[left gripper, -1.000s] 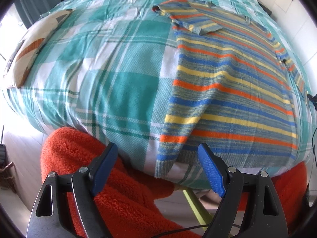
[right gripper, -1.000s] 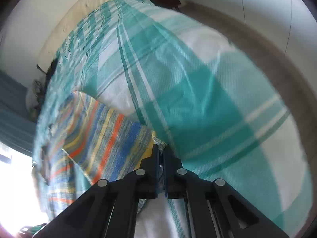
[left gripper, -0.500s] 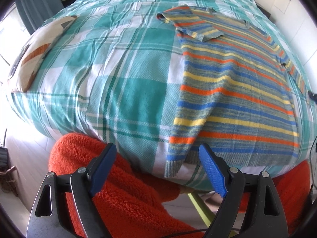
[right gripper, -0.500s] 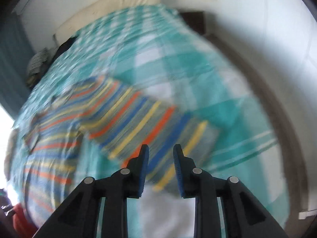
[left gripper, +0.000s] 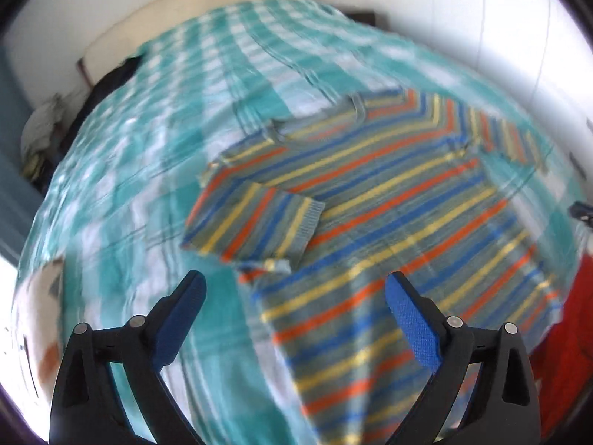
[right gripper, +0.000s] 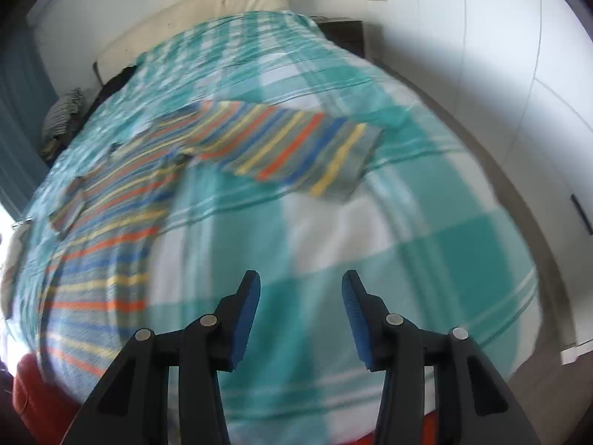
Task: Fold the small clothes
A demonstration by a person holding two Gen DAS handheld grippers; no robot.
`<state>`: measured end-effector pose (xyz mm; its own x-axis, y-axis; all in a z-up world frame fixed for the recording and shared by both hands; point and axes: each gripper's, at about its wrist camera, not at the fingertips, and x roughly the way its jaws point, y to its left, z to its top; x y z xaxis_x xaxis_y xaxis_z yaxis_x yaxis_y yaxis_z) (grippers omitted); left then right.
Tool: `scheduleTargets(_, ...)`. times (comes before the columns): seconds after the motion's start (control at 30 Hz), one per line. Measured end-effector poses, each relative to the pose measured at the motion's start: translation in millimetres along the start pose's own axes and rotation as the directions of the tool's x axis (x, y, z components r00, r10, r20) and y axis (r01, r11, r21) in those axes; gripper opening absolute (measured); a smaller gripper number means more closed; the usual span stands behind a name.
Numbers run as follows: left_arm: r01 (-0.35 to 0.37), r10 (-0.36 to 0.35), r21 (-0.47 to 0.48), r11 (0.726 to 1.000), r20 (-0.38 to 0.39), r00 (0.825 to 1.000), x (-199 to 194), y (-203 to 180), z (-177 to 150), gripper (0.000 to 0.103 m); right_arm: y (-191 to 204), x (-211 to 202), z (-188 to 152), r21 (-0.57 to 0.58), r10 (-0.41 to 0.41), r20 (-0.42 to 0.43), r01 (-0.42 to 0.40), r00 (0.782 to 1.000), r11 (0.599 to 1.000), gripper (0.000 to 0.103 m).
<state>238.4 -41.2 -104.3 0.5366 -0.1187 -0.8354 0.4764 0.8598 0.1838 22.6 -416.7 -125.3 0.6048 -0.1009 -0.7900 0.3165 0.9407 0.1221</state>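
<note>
Striped sweater (left gripper: 389, 200) lies flat on the checked bed (left gripper: 155, 170), 1 sleeve folded in; left gripper (left gripper: 292, 300) gapes wide, right gripper (right gripper: 300, 296) has just been opening, empty — likely next: fold the outstretched sleeve (right gripper: 296, 148) squarely across.

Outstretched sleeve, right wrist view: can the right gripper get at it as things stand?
Probably yes. The right gripper is open and empty, and the outstretched sleeve lies flat on the plaid bedspread ahead of it, with only bare cover between.
</note>
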Motion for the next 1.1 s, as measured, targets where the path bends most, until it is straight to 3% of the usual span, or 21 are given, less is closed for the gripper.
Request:
scheduleTargets(0.1,0.031,-0.029,0.018,0.999,-0.131,0.991,69.8,1.7,14.9,0.084,27.6,-6.5,-25.2,0.005,0.055,0.001,-0.055,0.998,0.998,0.046)
scheduleTargets(0.17,0.033,-0.031,0.005,0.999,-0.211,0.977,109.5,4.5,12.2,0.082,40.3,-7.9,-37.6,0.001,0.073,0.001,-0.073,0.997,0.997,0.046)
scheduleTargets(0.23,0.05,-0.063,-0.06,0.997,-0.238,0.969,131.8,13.1,5.7,0.082,48.9,-8.0,-48.0,-0.013,0.083,-0.017,-0.083,0.996,0.996,0.046)
scheduleTargets(0.3,0.081,-0.12,-0.197,0.977,-0.191,0.974,128.6,32.7,3.6,0.058,54.0,-6.3,-51.4,-0.037,0.089,-0.03,-0.09,0.996,0.995,0.046)
scheduleTargets(0.33,0.093,-0.138,-0.238,0.967,-0.181,0.974,124.0,42.4,4.1,0.014,54.6,-7.2,-52.3,-0.044,0.085,-0.026,-0.086,0.996,0.995,0.046)
scheduleTargets(0.37,0.126,-0.18,-0.296,0.947,-0.164,0.97,116.4,57.5,5.7,0.004,53.6,-7.7,-52.2,-0.04,0.085,-0.02,-0.086,0.996,0.996,0.046)
scheduleTargets(0.43,0.11,-0.152,-0.398,0.911,-0.075,0.986,92.8,94.9,5.8,0.004,49.5,-6.4,-50.0,-0.021,0.088,-0.014,-0.088,0.996,0.996,0.046)
scheduleTargets(0.47,0.103,-0.134,-0.473,0.875,-0.031,0.99,79.8,120.6,2.3,0.004,47.0,-4.7,-48.8,-0.013,0.084,-0.015,-0.084,0.996,0.996,0.046)
scheduleTargets(0.5,0.098,-0.113,-0.571,0.815,0.01,0.994,68.1,153.3,-5.0,0.004,46.1,-2.6,-47.9,-0.008,0.081,-0.018,-0.081,0.997,0.997,0.046)
scheduleTargets(0.57,0.052,-0.039,-0.749,0.66,0.035,0.999,53.5,218.4,-29.6,0.003,45.7,1.7,-48.3,-0.004,0.084,-0.032,-0.084,0.996,0.996,0.046)
scheduleTargets(0.6,0.0,0.012,-0.823,0.568,0.008,1.0,50.2,252.1,-47.8,0.003,46.0,4.1,-49.5,-0.003,0.083,-0.04,-0.084,0.996,0.996,0.046)
scheduleTargets(0.67,-0.088,0.06,-0.867,0.49,-0.068,0.996,53.2,285.2,-70.2,0.003,47.8,7.2,-51.1,-0.006,0.082,-0.052,-0.083,0.995,0.997,0.046)
scheduleTargets(0.73,-0.146,0.077,-0.86,0.49,-0.124,0.989,59.3,296.9,-84.6,0.002,49.6,8.9,-50.7,-0.012,0.079,-0.055,-0.079,0.995,0.997,0.046)
scheduleTargets(0.83,-0.167,0.056,-0.851,0.498,-0.16,0.986,71.1,294.0,-99.1,0.002,52.3,12.3,-50.8,-0.023,0.073,-0.067,-0.075,0.995,0.997,0.046)
scheduleTargets(0.97,-0.137,0.02,-0.892,0.431,-0.143,0.99,73.6,295.3,-119.5,0.001,54.1,16.1,-51.8,-0.03,0.062,-0.082,-0.065,0.995,0.997,0.046)
scheduleTargets(1.07,-0.156,0.021,-0.891,0.427,-0.162,0.987,74.6,291.1,-130.7,0.0,54.9,15.7,-52.3,-0.032,0.059,-0.082,-0.061,0.995,0.998,0.046)
scheduleTargets(1.1,-0.195,0.043,-0.883,0.428,-0.196,0.98,75.3,292.8,-134.9,0.0,55.0,16.1,-52.4,-0.033,0.056,-0.083,-0.059,0.995,0.998,0.046)
